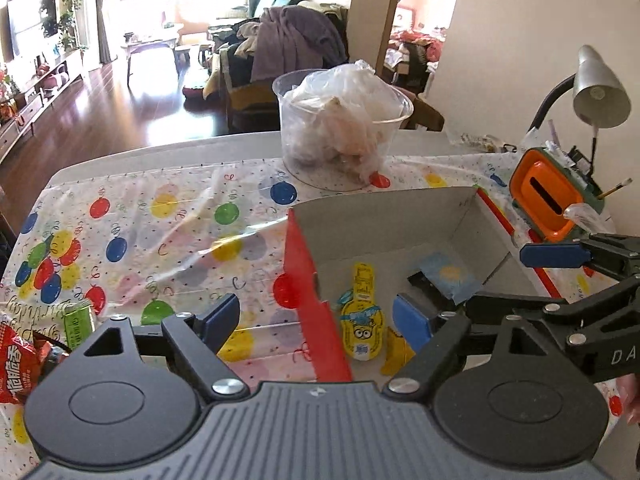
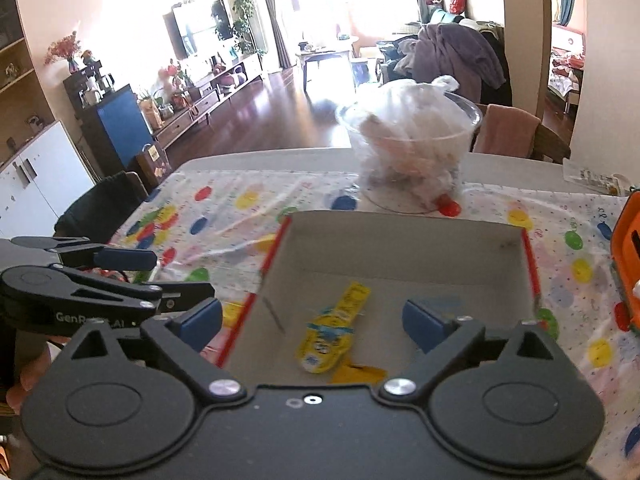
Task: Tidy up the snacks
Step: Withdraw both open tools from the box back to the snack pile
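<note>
Left gripper [image 1: 316,322]: jaws released and wide, nothing between the blue pads, hanging over the near red wall of the box [image 1: 304,280]. Right gripper [image 2: 312,320]: jaws likewise spread, empty, poised over the box interior.

Just beyond the pads, on the grey floor of the box: a yellow snack pouch [image 1: 360,320] with a goggle-eyed cartoon face, lying flat, its neck pointing toward the far wall; a smaller yellow wrapper [image 1: 394,354] touching its near end; a pale blue packet [image 1: 450,276] with a yellow spot, further right. Print on all three too small to read.

Probably light, soft and crinkly; the pouch likely slick film that yields under pressure. Best taken across the narrow neck or along a sealed edge, gently, to avoid bursting or sliding out.

Further out, at the left edge of the worktop [image 1: 120,160]: a red snack bag [image 1: 16,364] with white Chinese characters, and a small green packet [image 1: 78,326], both outside the box, seemingly next to be gathered.

Tablecloth [image 1: 160,232] printed with balloons, "birthday" legible upside down. "GenRobot.AI" partly readable on the left gripper's arm in the right wrist view. Beyond the box, a clear tub [image 1: 340,136] stuffed with a plastic bag; an orange container [image 1: 548,200] and a desk lamp [image 1: 596,92] to the right.
</note>
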A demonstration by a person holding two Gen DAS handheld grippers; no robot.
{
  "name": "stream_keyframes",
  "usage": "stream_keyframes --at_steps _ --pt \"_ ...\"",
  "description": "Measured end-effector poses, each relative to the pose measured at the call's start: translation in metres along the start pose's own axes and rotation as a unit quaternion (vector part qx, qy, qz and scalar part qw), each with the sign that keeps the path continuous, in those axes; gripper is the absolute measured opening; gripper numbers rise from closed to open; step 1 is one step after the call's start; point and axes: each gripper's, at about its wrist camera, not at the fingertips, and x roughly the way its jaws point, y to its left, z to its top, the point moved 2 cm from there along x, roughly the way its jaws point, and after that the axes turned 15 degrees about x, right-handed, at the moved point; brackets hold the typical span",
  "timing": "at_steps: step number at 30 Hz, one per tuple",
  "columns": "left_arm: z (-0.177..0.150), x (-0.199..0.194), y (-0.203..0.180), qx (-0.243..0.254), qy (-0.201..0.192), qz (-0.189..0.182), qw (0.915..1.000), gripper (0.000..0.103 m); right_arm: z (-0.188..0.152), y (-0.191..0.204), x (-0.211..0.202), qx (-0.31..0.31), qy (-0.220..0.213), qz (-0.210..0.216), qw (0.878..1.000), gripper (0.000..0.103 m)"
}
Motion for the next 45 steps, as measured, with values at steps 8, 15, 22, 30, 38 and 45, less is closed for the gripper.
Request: stream_keyframes --at_steps 8,15,22,30,38,45 --pt "-0.029 -0.023 0.042 0.009 -0.013 -0.004 0.9999 0.084 -0.023 0.051 0.009 0.018 -0.004 0.021 1.000 0.103" --pt "-0.058 -0.039 0.090 0.019 -0.005 -0.014 0.9997 0.085 -0.042 0.095 0.031 0.025 0.009 0.017 1.000 0.103" --pt "-0.084 -0.050 0.149 0.019 0.004 -0.016 0.9997 0.084 -0.058 0.130 0.058 0.022 0.029 -0.001 0.999 0.103" --pt "-0.117 -0.052 0.217 0.016 0.029 -0.001 0.9995 0.084 -0.075 0.167 0.091 0.004 0.056 -0.005 0.998 0.103" --pt "-0.155 -0.038 0.266 0.022 0.072 0.017 0.9970 0.084 -0.110 0.205 0.141 -0.028 0.121 -0.003 0.992 0.099" --pt "-0.177 -0.010 0.274 0.090 0.108 -0.024 0.9898 0.084 -0.130 0.225 0.172 -0.062 0.160 -0.013 0.985 0.086"
